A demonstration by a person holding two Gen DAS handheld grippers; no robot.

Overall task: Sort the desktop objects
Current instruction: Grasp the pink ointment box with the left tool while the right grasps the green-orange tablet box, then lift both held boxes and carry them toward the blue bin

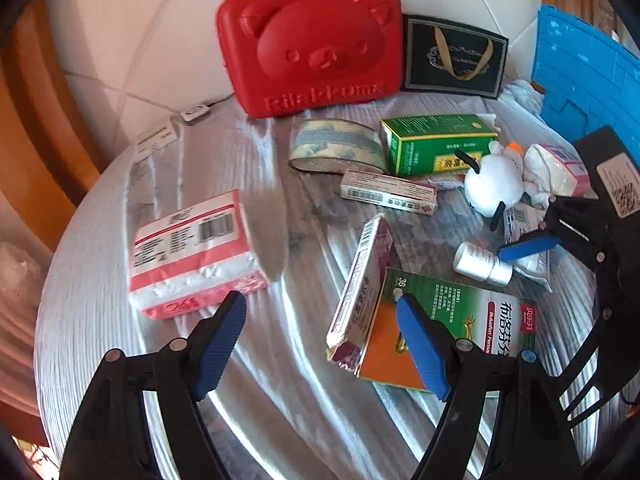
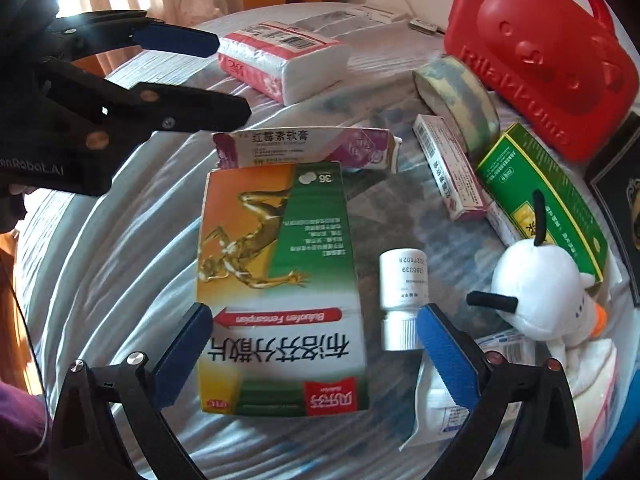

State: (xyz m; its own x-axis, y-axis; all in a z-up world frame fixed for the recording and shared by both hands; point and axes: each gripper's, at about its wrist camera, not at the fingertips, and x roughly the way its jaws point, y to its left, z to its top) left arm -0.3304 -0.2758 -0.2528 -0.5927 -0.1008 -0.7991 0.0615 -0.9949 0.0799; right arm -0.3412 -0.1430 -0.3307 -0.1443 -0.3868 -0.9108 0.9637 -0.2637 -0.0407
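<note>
1. L gripper (image 1: 320,344), lower centre of left wrist view: jaws wide apart, nothing between the pads, over bare cloth. Tissue pack (image 1: 192,248) sits just beyond the left finger (image 1: 224,328), at centre left. Risk: if it drops here the finger lands on the pack's corner and shoves it toward the table edge instead of straddling it.
2. Purple ointment box (image 1: 360,292), centre, lies tilted with one edge up on the ibuprofen box (image 1: 456,320). Any nudge to either and it prob slides or flips.
3. R gripper (image 2: 312,352), bottom of right wrist view: released, jaws spread either side of the ibuprofen box, pads not pressing as far as I can tell. The box looks nearly as wide as the gap, so a small offset means one pad hits the lid and not the side.
4. White pill bottle (image 2: 402,300), right of centre, lies on its side, cap right by the right-hand finger (image 2: 448,360). Closing could trap or roll it.
5. Plush snowman (image 2: 540,296), lower right, soft, close to that finger; could snag and drag.
6. Both grippers are near each other over the same box, so collision risk if both go for it.
7. Red bear case (image 2: 536,60), upper right, shut. Looks like a poss. sort target, can't tell; it needs opening first.
</note>
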